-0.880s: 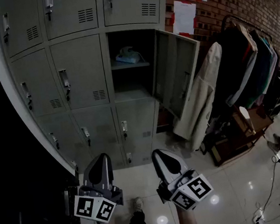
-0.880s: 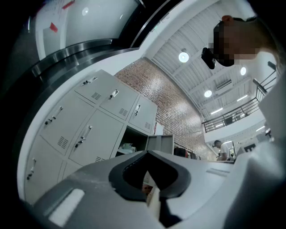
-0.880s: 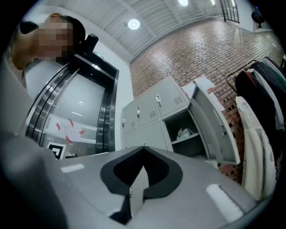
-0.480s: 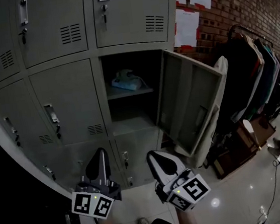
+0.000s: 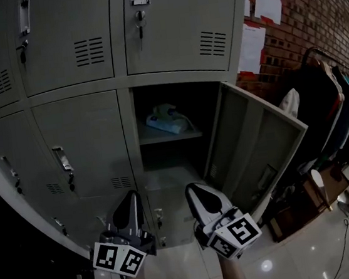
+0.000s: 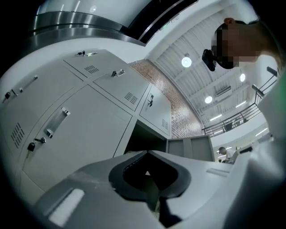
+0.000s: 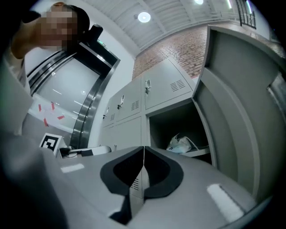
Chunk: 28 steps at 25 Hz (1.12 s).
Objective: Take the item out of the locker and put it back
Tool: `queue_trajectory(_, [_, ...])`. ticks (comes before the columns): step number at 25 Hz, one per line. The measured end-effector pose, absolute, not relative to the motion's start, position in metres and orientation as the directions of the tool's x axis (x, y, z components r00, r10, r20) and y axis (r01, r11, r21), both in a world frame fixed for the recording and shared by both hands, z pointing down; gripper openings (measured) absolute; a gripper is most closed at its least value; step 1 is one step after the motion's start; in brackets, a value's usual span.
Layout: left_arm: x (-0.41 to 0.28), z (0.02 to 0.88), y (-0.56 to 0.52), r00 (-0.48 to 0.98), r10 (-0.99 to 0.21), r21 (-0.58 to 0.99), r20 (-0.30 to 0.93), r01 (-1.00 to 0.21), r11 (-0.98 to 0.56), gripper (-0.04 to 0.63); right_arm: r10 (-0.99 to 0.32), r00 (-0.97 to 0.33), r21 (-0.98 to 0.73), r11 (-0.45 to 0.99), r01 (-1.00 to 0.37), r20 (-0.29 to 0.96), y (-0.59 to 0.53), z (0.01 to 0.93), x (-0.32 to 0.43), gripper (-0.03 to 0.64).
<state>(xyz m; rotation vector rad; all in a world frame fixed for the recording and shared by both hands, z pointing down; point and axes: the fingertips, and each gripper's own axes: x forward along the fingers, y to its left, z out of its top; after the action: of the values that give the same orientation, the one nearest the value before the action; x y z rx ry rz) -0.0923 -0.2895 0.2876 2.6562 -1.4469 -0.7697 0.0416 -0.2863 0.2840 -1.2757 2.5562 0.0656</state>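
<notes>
Head view, lower centre: left gripper (image 5: 130, 196) and right gripper (image 5: 194, 190) closed, empty; item (image 5: 167, 120), possibly an iron, on locker shelf (image 5: 162, 139).

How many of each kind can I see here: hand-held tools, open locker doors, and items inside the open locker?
Tools: 2 (left tool, right tool)
Open doors: 1 (door)
Items inside: 1 (item)
Total: 4
</notes>
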Motion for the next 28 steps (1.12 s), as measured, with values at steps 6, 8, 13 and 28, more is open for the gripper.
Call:
queue_trajectory(6, [-0.078,0.291,-0.310,0.477,-0.785,0.247,-0.395,-0.768,-0.591,0.003,-0.790,-0.571,-0.044,0.594,-0.804,-0.224,-0.363,0.267,0.041,0.180])
queue_trajectory(8, [-0.075,0.296,-0.315,0.486,-0.785,0.251,-0.385,-0.763,-0.595,0.003,-0.809,-0.567,-0.010,0.575,-0.818,-0.153,-0.404,0.265,0.037,0.302])
queue_trajectory(13, [-0.082,0.304,-0.326,0.475,-0.801,0.272,-0.365,-0.768,-0.580,0.003,-0.893,-0.450,0.002,0.450,-0.893,-0.015,-0.498,0.259,0.048,0.413])
queue_trajectory(28, [-0.116,0.309,-0.348,0.398,-0.838,0.312,-0.374,-0.796,-0.518,0.003,-0.896,-0.429,0.131,0.442,-0.887,0.118,-0.554,0.275,0.049,0.031])
